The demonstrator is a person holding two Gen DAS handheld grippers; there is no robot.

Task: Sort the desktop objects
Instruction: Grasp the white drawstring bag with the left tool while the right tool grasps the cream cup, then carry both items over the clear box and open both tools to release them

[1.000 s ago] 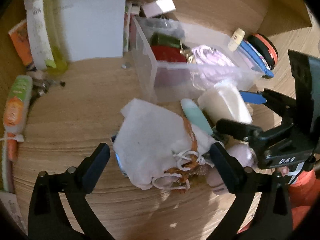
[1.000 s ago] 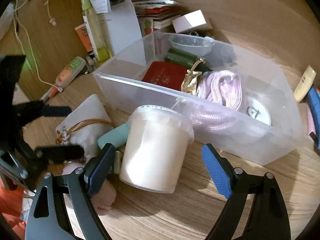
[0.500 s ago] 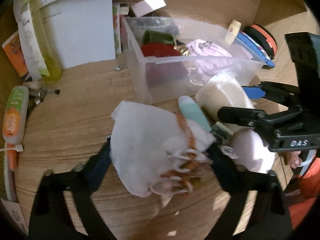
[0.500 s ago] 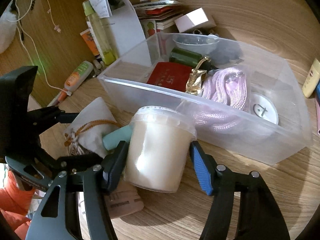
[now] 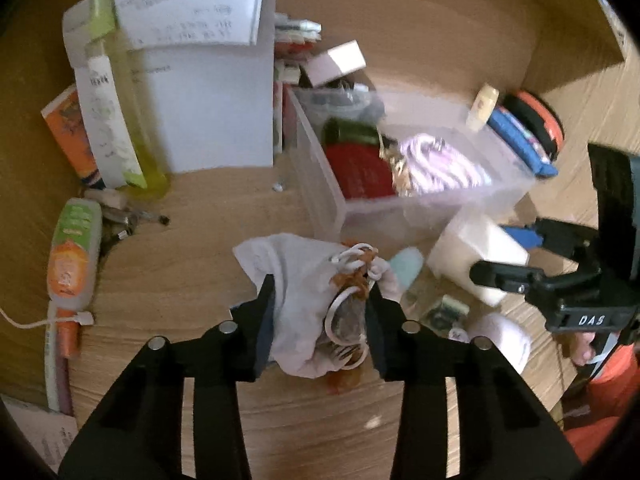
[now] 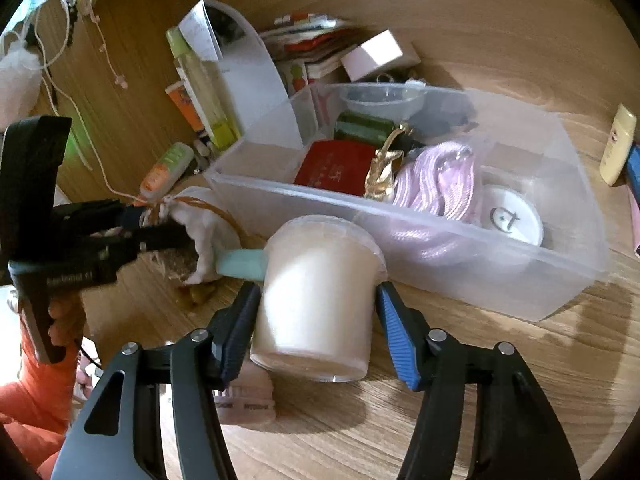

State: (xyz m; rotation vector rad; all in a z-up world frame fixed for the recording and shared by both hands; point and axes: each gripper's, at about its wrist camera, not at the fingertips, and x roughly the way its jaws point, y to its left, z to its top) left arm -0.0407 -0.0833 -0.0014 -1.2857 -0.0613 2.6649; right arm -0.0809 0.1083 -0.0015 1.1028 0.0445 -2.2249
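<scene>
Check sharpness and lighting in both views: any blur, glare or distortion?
Left wrist: motion-smeared throughout, paper print unreadable, bin streaked. Right wrist: mostly sharp, hot glare on the tub, hard shadows on the desk. Both: fisheye bending, dark corners.

White drawstring pouch [image 5: 296, 280] sits bunched on the tabletop [image 5: 192, 240], orange-brown cord knotted at its neck, pinched between dark jaws. Right beside it lies a mint-green tube [image 6: 240, 263], flat, touching the cream lidded tub [image 6: 320, 292], which stands tilted, blue-padded jaws pressed to both its sides. Just behind the tub, the clear plastic bin [image 6: 500, 280] holds a red case [image 6: 334, 166], a dark green cylinder [image 6: 366, 128], a crumpled gold wrapper [image 6: 382, 178], a coil of pale purple cord [image 6: 436, 180] and a white round disc [image 6: 512, 218].
</scene>
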